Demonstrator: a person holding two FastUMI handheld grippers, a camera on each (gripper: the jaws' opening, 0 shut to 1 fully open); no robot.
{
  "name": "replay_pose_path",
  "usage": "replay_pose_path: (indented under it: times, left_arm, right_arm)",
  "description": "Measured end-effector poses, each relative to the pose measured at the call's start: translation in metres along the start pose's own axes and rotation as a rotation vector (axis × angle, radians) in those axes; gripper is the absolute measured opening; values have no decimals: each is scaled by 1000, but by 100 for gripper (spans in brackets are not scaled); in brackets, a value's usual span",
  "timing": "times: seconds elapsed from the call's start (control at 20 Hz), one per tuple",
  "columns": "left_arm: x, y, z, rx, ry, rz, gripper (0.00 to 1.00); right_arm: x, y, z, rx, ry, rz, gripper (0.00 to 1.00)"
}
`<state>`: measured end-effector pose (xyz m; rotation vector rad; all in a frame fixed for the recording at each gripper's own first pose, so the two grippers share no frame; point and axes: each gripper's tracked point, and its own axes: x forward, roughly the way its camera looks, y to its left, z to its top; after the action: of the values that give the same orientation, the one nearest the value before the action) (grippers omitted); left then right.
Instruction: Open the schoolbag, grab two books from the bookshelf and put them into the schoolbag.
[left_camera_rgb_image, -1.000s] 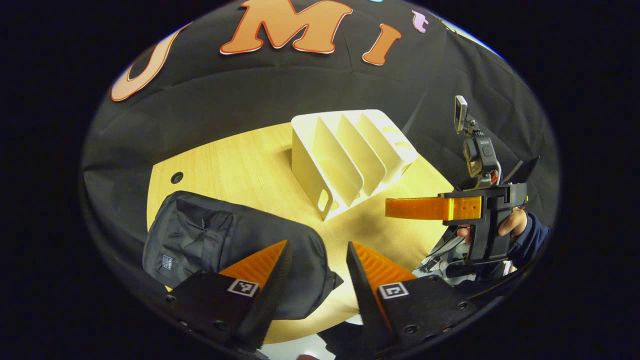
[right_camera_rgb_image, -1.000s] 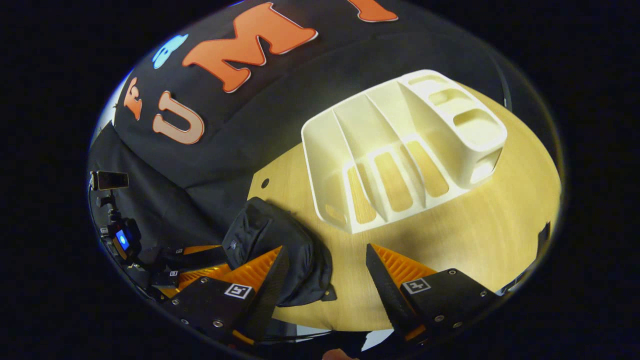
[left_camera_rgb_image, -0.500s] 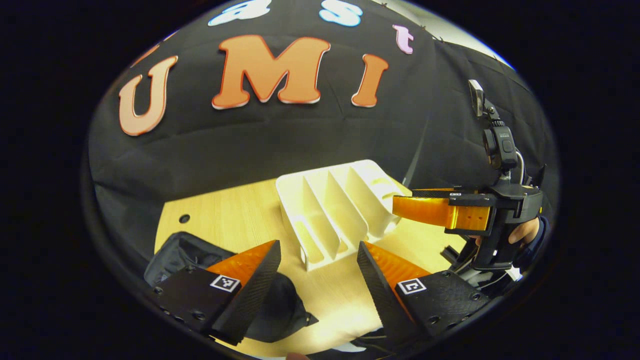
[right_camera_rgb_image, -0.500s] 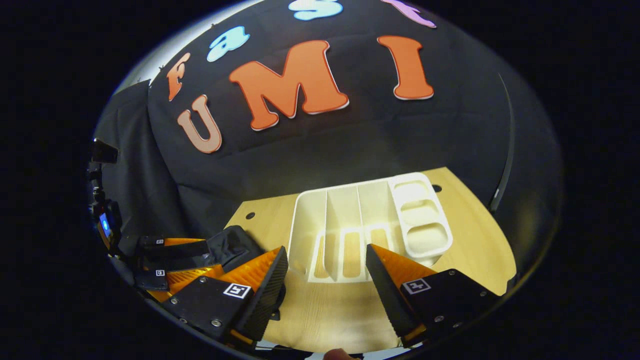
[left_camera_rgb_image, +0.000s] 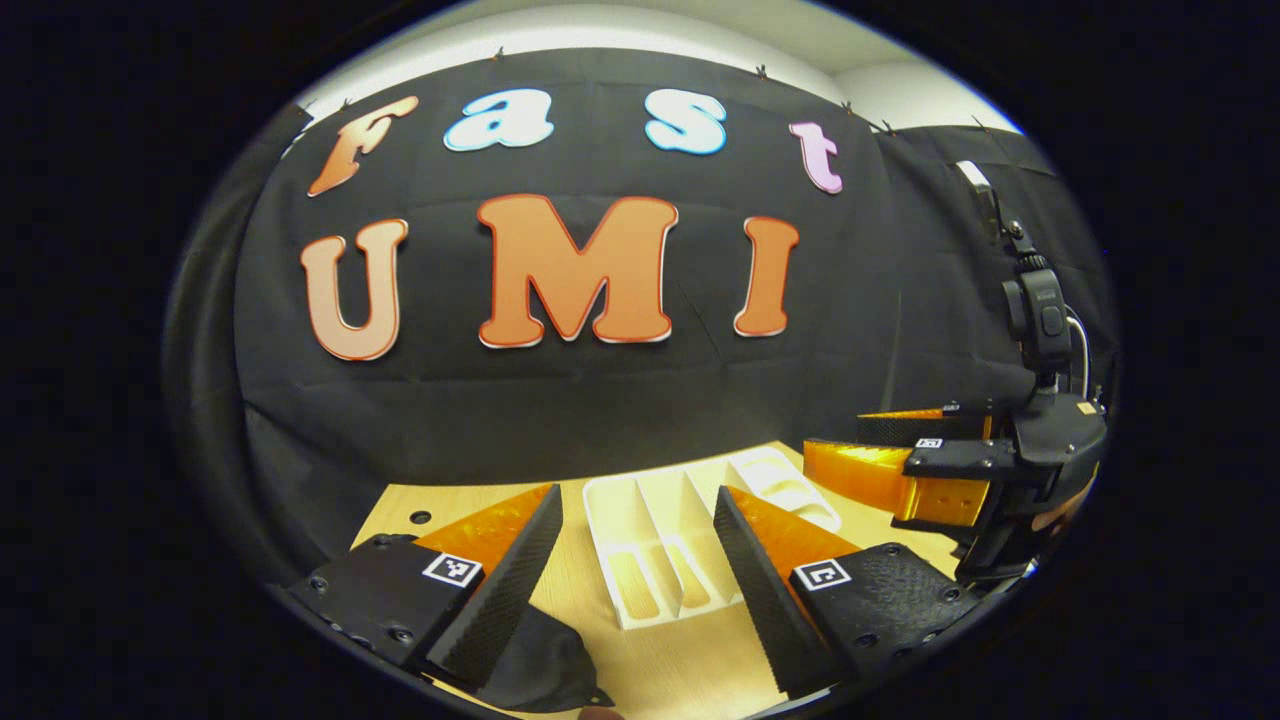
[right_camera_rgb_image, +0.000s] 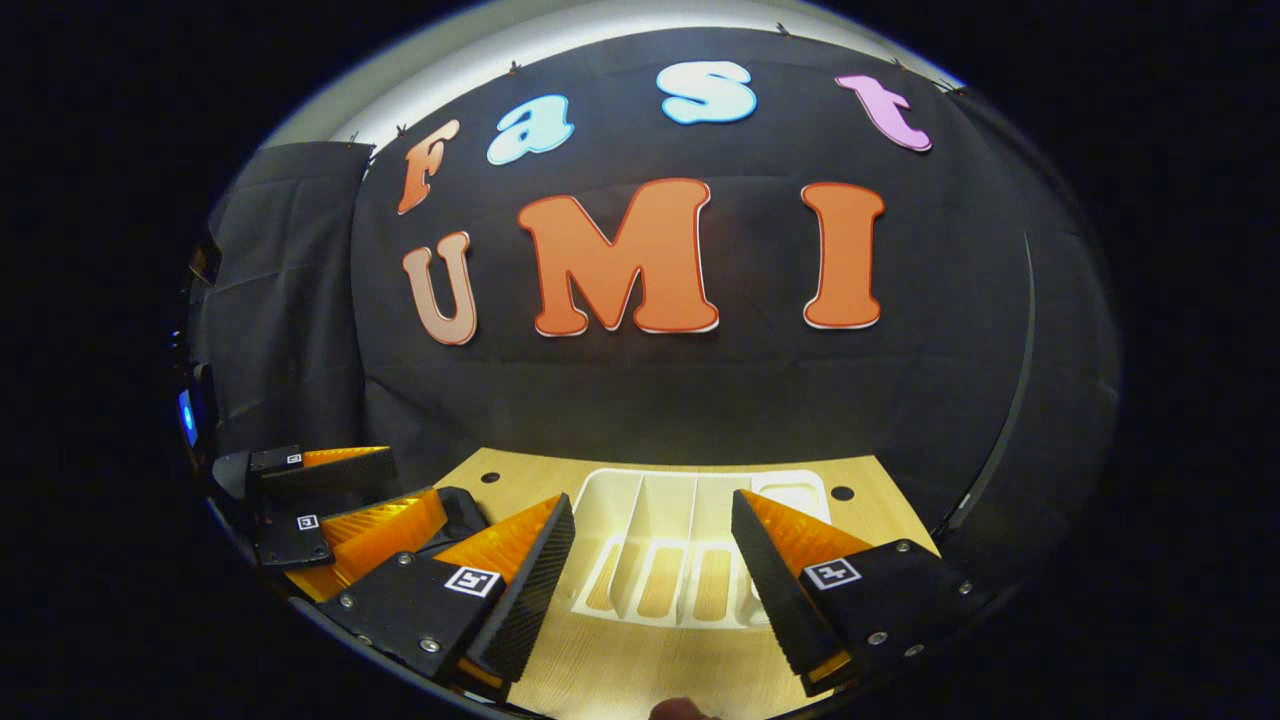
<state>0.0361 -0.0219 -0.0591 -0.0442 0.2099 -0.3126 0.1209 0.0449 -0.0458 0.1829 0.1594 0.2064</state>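
In the left gripper view, the left gripper (left_camera_rgb_image: 636, 560) is pointing forward over the wooden table (left_camera_rgb_image: 690, 675), its jaws standing wide apart and gripping nothing. Between the fingers, farther back on the table, the white bookshelf (left_camera_rgb_image: 660, 535) is sitting with its dividers upright and its slots holding no books that can be made out. A dark corner of the schoolbag (left_camera_rgb_image: 535, 665) is lying on the table just under the left-hand finger, at the near edge; whether it is zipped or unzipped cannot be told from here. Off to the right, the right gripper (left_camera_rgb_image: 850, 462) is hanging level above the table beside the bookshelf, a small camera mounted on top of it; from this side angle its jaws are seeming to be parted with nothing between them. The black booth wall (left_camera_rgb_image: 560, 400) is rising behind the table.

In the right gripper view, the right gripper (right_camera_rgb_image: 650, 565) is aiming straight at the bookshelf (right_camera_rgb_image: 680, 545), its jaws spread wide and empty. The bookshelf is standing on the table (right_camera_rgb_image: 620, 665), seen between the two fingers. At the left, the left gripper (right_camera_rgb_image: 385, 500) is showing with its fingers apart, and a dark bit of the schoolbag (right_camera_rgb_image: 462, 508) is peeking out just beside it, on the table left of the bookshelf.
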Motion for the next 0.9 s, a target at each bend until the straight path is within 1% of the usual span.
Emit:
replay_pose_path:
  times: [0.05,0.1,0.15,0.2,0.25,0.35,0.4,0.45,0.75,0.9]
  left_arm:
    - [1,2,4,-9,-27,27,98]
    - [2,4,5,-21,-48,49,95]
    - [3,7,6,-32,-73,81,98]
    - [5,9,8,-46,-95,96,95]
    - [3,10,8,-58,-108,116,97]
    - [3,17,10,-66,-130,162,97]
    - [2,18,11,-69,-136,175,95]
    - [1,20,10,-75,-139,189,97]
    - [0,25,14,-87,-150,217,98]
    - [2,27,14,-90,-147,214,98]
  right_arm:
    - [-3,-1,1,0,-19,4,94]
    - [-5,0,2,-3,-36,14,94]
    - [-6,0,3,-7,-45,16,94]
    - [-5,2,3,-15,-53,25,94]
    - [-4,3,2,-25,-58,24,94]
    - [-3,8,0,-40,-63,32,94]
    - [-2,12,-1,-47,-65,38,94]
    - [-1,13,-3,-54,-66,36,94]
    - [4,19,-13,-56,-56,29,94]
    - [4,18,-15,-56,-63,25,94]
